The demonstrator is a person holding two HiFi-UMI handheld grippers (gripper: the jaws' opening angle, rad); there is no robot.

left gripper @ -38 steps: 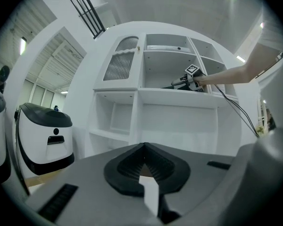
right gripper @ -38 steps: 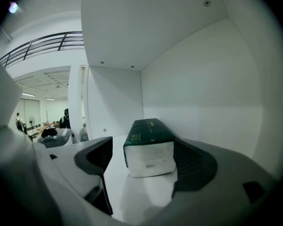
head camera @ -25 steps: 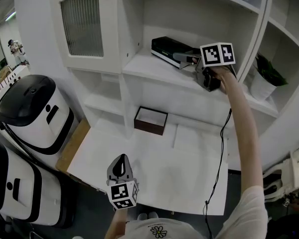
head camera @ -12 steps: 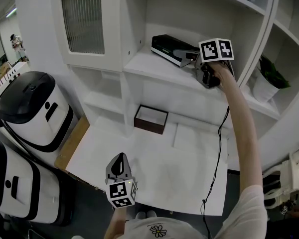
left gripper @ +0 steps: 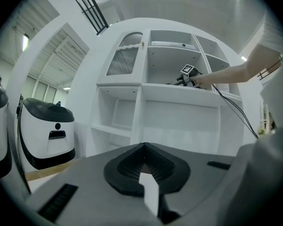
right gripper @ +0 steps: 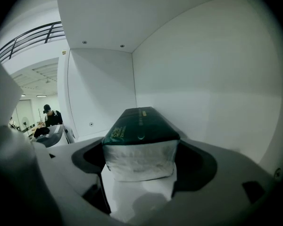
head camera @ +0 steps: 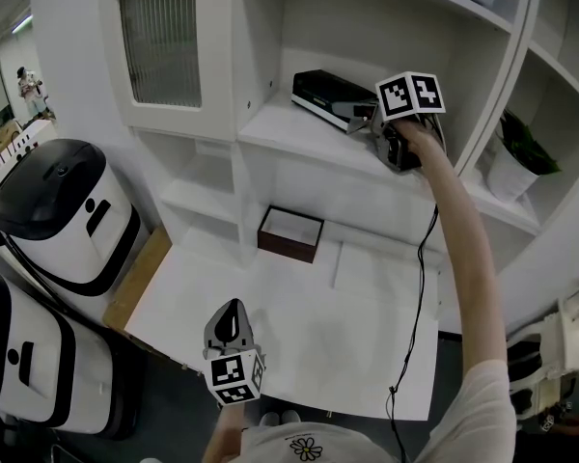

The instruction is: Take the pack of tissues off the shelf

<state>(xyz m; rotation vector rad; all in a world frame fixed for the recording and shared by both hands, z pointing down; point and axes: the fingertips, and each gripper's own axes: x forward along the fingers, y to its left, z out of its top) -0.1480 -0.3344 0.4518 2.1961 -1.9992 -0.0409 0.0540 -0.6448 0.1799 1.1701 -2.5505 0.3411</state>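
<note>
The pack of tissues (head camera: 320, 96), dark green on top with a pale end, lies on the white shelf (head camera: 299, 138) in the head view. My right gripper (head camera: 365, 121) reaches in from the right at shelf height. In the right gripper view the pack's near end (right gripper: 139, 147) sits between the two jaws of my right gripper (right gripper: 140, 173), which are closing; the pads stand close at its sides and the pack looks unsquashed. My left gripper (head camera: 232, 322) hangs low over the table's front edge, shut and empty, and its jaws (left gripper: 144, 166) meet in the left gripper view.
A brown open box (head camera: 290, 233) stands at the back of the white table (head camera: 299, 345). A potted plant (head camera: 521, 148) sits in the right shelf bay. Two black-and-white machines (head camera: 63, 210) stand at the left. A ribbed cabinet door (head camera: 159, 41) is left of the shelf bay.
My right gripper has slid a little left, further along the pack on the shelf. The left gripper has stayed in place.
</note>
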